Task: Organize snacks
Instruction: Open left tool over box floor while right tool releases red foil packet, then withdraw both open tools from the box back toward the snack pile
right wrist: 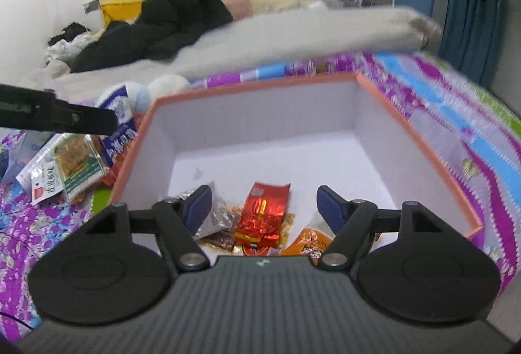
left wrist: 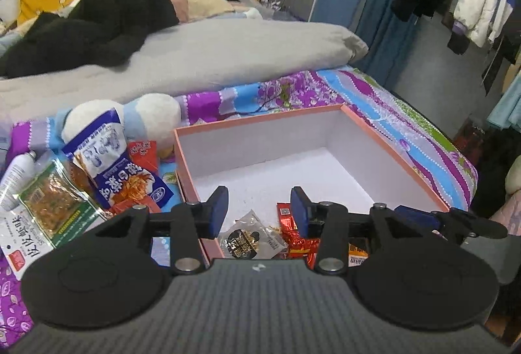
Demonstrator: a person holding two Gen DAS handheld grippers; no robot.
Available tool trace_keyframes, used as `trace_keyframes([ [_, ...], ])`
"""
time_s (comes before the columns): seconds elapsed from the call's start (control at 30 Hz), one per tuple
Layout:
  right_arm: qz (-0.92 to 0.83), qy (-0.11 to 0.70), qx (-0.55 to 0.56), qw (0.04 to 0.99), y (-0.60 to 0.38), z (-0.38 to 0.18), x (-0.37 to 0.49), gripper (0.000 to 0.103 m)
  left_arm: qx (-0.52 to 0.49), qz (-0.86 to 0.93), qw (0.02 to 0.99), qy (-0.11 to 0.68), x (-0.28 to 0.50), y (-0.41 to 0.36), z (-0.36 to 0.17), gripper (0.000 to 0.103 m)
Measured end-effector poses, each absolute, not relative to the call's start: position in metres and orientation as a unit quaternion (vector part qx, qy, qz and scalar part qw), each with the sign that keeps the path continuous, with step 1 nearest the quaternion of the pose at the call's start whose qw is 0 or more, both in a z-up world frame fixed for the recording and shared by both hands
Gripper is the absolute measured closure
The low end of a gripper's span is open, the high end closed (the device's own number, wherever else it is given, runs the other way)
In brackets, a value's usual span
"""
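Observation:
An open pink-rimmed box (left wrist: 394, 155) with a white inside lies on the bed; it also shows in the right wrist view (right wrist: 420, 142). Inside, near the front wall, lie a red foil packet (right wrist: 263, 214), a silver packet (left wrist: 250, 237) and an orange packet (right wrist: 307, 240). My left gripper (left wrist: 259, 209) is open and empty above the box's near-left corner. My right gripper (right wrist: 263, 206) is open and empty above the packets in the box. To the left of the box lies a pile of snack bags: a blue-and-white bag (left wrist: 120, 168) and a green-edged bag (left wrist: 55, 204).
A white plush toy (left wrist: 143, 116) and a white bottle (left wrist: 16, 171) lie by the pile. A grey duvet (left wrist: 195, 58) and black clothing (left wrist: 97, 25) cover the bed behind. The left gripper's arm (right wrist: 55, 116) shows in the right wrist view. Clothes (left wrist: 482, 2) hang at right.

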State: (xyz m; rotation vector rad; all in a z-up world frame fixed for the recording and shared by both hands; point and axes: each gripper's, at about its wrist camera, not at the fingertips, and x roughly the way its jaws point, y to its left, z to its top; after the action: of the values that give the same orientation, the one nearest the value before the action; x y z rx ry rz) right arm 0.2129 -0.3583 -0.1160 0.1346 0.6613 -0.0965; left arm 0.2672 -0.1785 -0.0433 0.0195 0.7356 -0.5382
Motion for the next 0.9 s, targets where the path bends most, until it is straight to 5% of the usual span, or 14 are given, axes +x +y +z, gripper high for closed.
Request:
trace_keyframes([
  [0.9, 0.033, 0.214, 0.067, 0.974, -0.275, -0.075, 0.111, 0.030, -0.038, -0.182, 0.939, 0.289, 0.127, -0.043, -0.025, 0.055],
])
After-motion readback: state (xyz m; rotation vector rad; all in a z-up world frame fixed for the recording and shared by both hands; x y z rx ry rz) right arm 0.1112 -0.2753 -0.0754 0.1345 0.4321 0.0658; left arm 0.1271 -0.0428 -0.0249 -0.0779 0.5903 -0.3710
